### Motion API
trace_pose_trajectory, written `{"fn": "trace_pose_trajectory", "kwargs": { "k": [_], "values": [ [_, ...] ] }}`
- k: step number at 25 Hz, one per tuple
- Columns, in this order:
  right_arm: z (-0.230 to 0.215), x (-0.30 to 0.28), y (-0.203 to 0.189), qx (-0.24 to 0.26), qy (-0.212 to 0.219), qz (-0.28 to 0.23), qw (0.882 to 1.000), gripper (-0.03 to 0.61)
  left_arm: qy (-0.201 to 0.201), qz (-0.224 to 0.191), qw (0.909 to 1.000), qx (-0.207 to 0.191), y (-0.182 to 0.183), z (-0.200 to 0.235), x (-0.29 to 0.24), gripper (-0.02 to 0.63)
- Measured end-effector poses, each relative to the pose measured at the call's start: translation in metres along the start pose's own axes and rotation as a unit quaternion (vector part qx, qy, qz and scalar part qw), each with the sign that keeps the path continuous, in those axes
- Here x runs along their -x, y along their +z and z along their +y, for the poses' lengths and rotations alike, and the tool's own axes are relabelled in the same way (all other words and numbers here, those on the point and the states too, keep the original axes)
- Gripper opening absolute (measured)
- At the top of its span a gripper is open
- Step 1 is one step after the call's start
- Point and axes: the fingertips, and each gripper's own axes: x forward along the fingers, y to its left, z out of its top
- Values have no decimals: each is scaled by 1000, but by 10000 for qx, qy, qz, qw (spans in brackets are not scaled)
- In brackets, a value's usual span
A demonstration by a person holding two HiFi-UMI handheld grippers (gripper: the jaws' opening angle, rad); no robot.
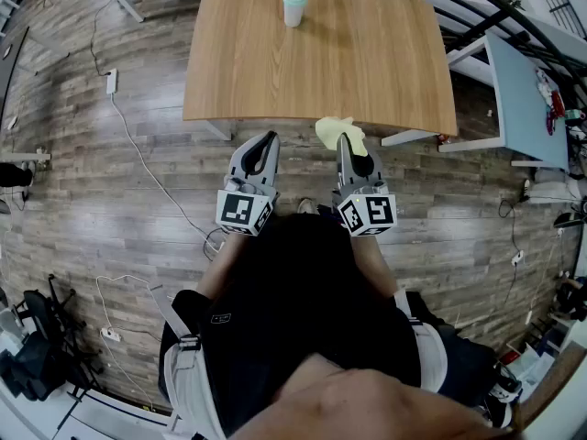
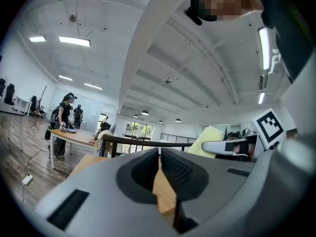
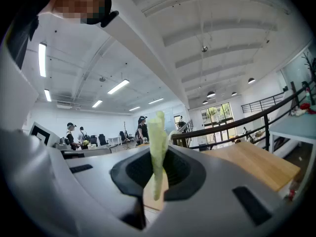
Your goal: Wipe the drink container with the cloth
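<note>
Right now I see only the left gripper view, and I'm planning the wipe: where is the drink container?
Observer: In the head view the drink container stands upright near the far edge of the table, apart from both grippers.
Operator: Is the cloth really gripped?
Observer: Yes. The right gripper view shows the right gripper shut on the cloth, which sticks out past its tips.
Operator: Where are the grippers relative to the table?
Observer: The head view shows the left gripper and the right side by side, just short of the near edge, over the floor.

Left gripper [image 1: 271, 140], right gripper [image 1: 344, 142] seemingly closed
</note>
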Motion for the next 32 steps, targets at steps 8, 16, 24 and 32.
{"fn": "trace_pose_trajectory", "kwargs": {
  "k": [8, 16, 24, 32],
  "values": [
    [2, -2, 0, -96, -17, 9, 10000, 49, -2, 18, 10000, 11, 1, 3, 1, 32],
    [16, -9, -8, -63, -56, 71, 9999, 49, 6, -54, 10000, 77, 1, 18, 10, 32],
    [40, -16, -14, 25, -296, 94, 9995, 51, -159, 26, 9998, 81, -1, 43, 25, 32],
    [63, -22, -23, 101, -499, 71, 9987, 49, -472, 30, 9989, 77, -6, 60, 33, 32]
  ]
}}
